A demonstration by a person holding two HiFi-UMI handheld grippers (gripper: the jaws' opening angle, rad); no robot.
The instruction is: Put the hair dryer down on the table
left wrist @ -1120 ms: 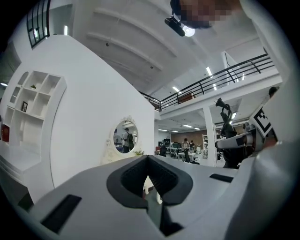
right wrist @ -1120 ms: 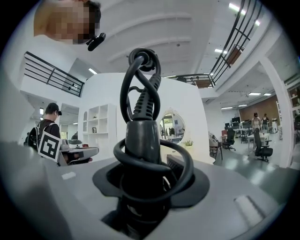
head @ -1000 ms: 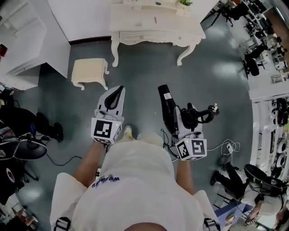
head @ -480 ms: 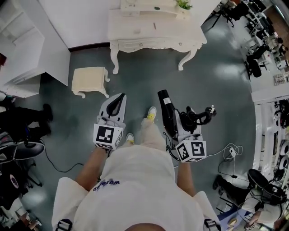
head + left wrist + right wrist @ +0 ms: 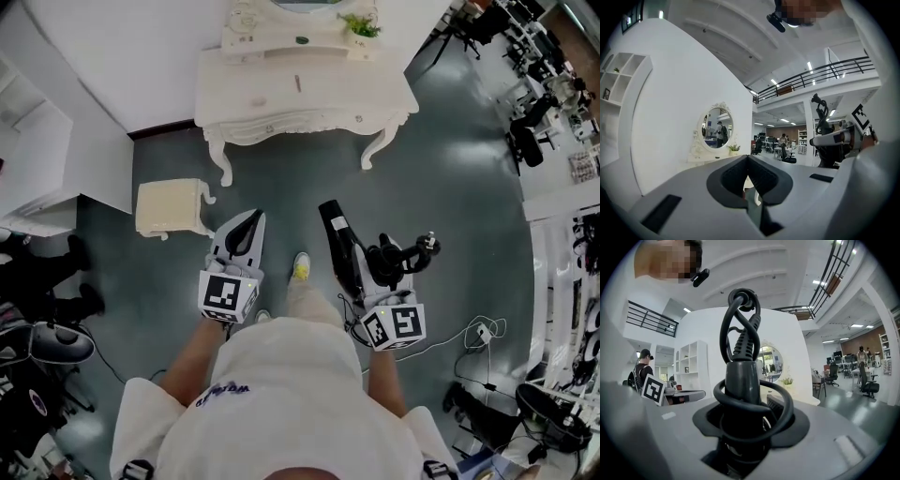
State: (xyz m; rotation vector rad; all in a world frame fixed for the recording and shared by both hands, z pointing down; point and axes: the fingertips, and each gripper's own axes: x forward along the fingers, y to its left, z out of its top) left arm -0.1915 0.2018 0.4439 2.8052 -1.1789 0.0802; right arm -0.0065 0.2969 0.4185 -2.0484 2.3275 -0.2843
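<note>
The grey floor (image 5: 450,187) runs out wide in front of the white worktop (image 5: 309,94), a curly-legged dressing table set against the white wall. A person in a white shirt (image 5: 281,394) stands facing the worktop, well apart from it, with both arms stretched toward it. A cream stool (image 5: 171,208) sits on the floor in front of the worktop's left end, nearer to it than the person is.

The left tongs (image 5: 249,225) point at the worktop from the person's left arm. Seen from their own camera, the left tongs (image 5: 748,161) are clenched tip to tip with nothing between them. The right tongs (image 5: 375,272) are level with them, equally far from the worktop, and grip the handle of the black hair dryer (image 5: 337,248). The right gripper view shows the pads pressed on that handle (image 5: 743,376).

The hair dryer hangs in the air above the floor, well short of the worktop and not resting on it, its barrel aimed toward the worktop's front edge. Its black cord (image 5: 740,319) is looped around the handle's end. At the back of the worktop stands an oval mirror (image 5: 717,127), with a small green plant (image 5: 361,23) just beside it.
</note>
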